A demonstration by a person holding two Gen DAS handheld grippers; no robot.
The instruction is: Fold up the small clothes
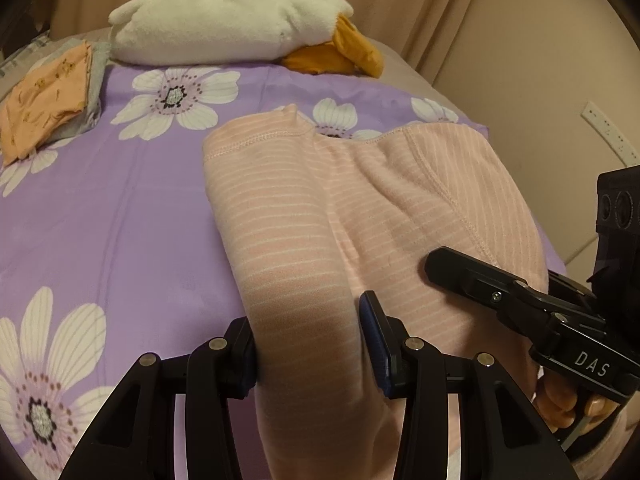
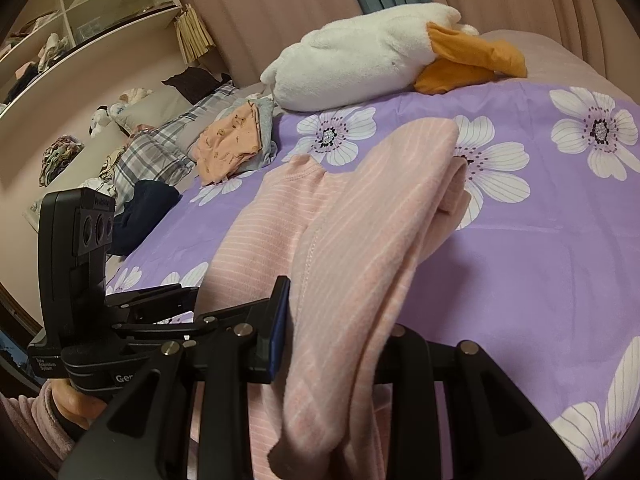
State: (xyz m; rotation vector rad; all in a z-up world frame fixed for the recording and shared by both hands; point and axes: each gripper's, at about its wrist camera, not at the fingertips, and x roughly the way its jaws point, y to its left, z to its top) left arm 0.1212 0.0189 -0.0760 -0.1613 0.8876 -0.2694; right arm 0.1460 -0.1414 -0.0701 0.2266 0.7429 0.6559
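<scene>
A pink garment with thin white stripes lies lengthwise on the purple flowered sheet. Its near end rises off the bed in two gathered parts. My left gripper is shut on the left part, cloth filling the gap between its pads. My right gripper is shut on the other part of the garment, which drapes over and hides its right finger. In the left wrist view the right gripper's fingers rest against the cloth at the right.
A white plush goose with orange beak lies across the far end of the bed. A folded orange and grey stack sits at the far left. Plaid bedding, a dark cloth and shelves lie beyond the bed's left side.
</scene>
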